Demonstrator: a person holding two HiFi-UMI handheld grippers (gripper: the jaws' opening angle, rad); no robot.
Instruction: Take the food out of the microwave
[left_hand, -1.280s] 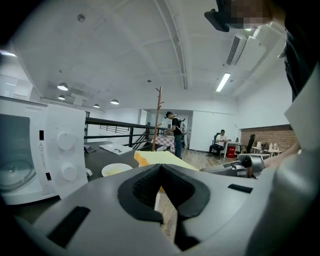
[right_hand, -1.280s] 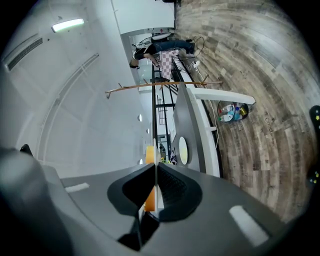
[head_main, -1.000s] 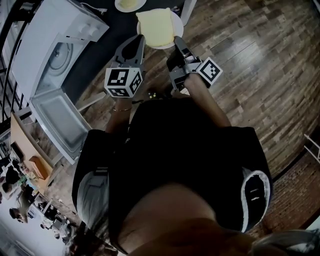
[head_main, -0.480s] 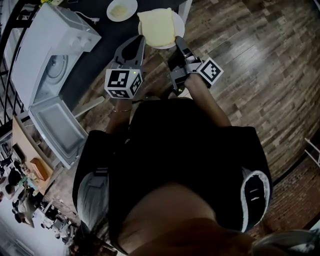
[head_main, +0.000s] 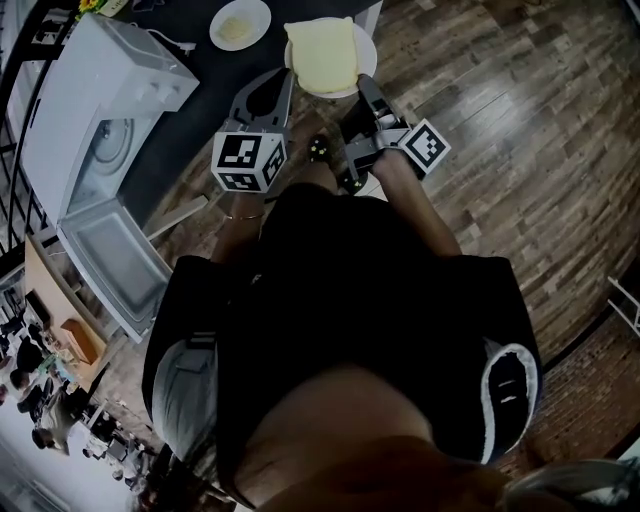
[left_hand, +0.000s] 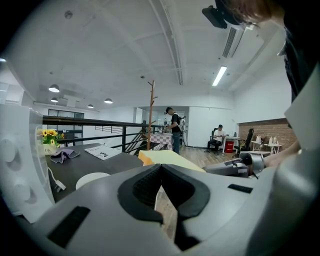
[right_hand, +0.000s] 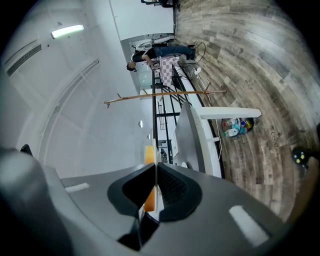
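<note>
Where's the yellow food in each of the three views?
Head view: top centre, the food lies on a plate.
Left gripper view: centre, food just above the jaws.
Right gripper view: lower centre, food edge-on, an orange strip behind the jaws.
Shared landmark: the dark table.

Both forearms reach forward, side by side. The left gripper (head_main: 287, 80) and the right gripper (head_main: 363, 86), which is rolled onto its side, each clamp their jaws on opposite rims of one plate (head_main: 368, 52).
</note>
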